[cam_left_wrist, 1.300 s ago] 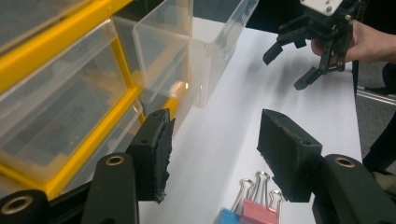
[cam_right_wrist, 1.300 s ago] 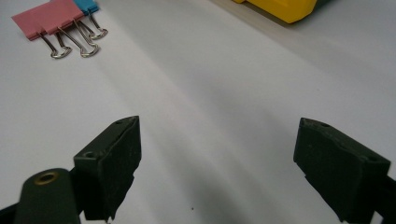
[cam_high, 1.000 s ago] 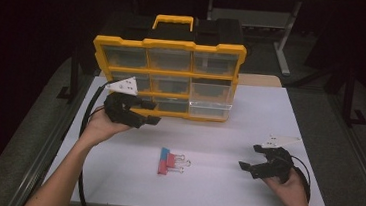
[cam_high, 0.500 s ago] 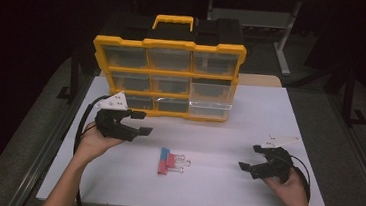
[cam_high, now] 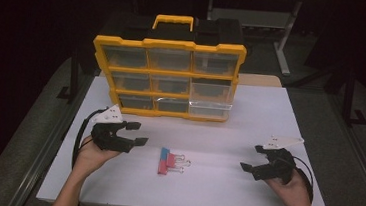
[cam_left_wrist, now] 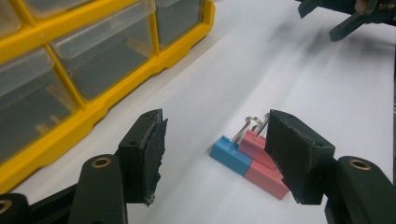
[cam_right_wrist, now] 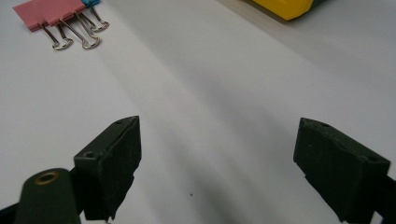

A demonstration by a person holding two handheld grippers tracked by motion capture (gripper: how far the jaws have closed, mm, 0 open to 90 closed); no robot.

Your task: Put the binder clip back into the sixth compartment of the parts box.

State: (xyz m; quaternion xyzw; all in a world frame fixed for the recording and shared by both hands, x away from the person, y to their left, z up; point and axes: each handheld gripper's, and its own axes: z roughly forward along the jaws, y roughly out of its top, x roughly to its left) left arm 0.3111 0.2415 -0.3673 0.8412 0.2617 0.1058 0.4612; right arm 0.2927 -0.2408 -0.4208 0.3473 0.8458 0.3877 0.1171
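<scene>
Clips (cam_high: 168, 161): pink and blue, side by side mid-tabletop (cam_high: 223, 197), wire handles toward the right. Left gripper view: right jaw covers part of the pink clip; handles partly behind it. Right gripper view cuts the clips off at the top-left corner, blue one barely in. Left gripper (cam_high: 138, 133) spread, holding nothing, just left of the clips, not touching. Right gripper (cam_high: 251, 158) spread, empty, well apart, near the right edge. Bare tabletop between clips and organizer (cam_high: 167, 71) at the back. Drawer contents unreadable.
</scene>
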